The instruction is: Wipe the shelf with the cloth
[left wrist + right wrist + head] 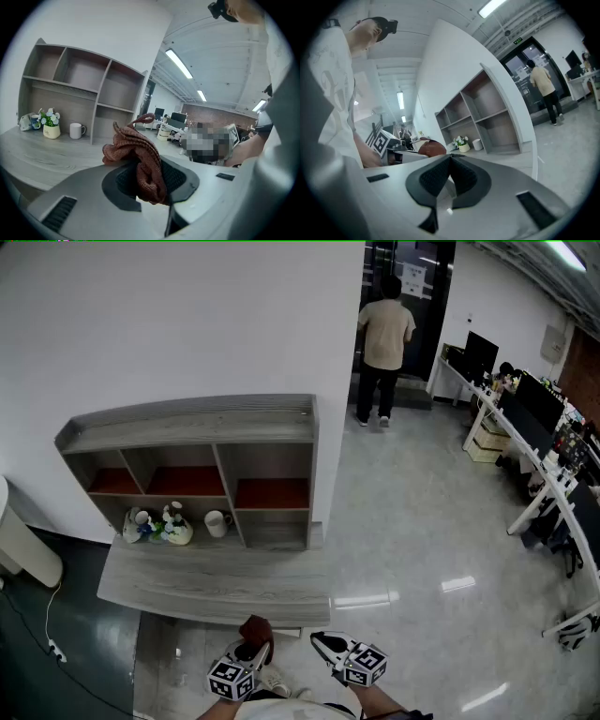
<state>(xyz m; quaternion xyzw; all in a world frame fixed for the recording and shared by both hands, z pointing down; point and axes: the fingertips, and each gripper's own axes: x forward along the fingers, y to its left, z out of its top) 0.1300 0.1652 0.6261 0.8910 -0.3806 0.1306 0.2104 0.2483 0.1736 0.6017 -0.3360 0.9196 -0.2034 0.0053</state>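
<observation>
The left tool (146, 174) is clenched on a bunched reddish-brown knitted cloth (133, 140), which sticks up out of the pads with a loose loop at its top. It is held low in front of the person, short of the furniture and touching nothing. Just beside it, the right tool (450, 164) has its jaws pressed together on nothing. Ahead lies the grey wooden ledge (225, 587), bare along its front. At its back, in the lower left opening, stand a small flower pot (176, 529), a patterned cup (138, 521) and a white mug (216, 522), close together. Above them rises the shelf (202, 425), with three red-floored cubbies. Wiping has not begun, I judge. The risk is that the cloth is pinched only by a fold, so pressing it flat could pull it free. A sweep toward the back left could also catch the loop on the mug or tip the flower pot. Far off, a person (384, 334) stands at a dark doorway.
</observation>
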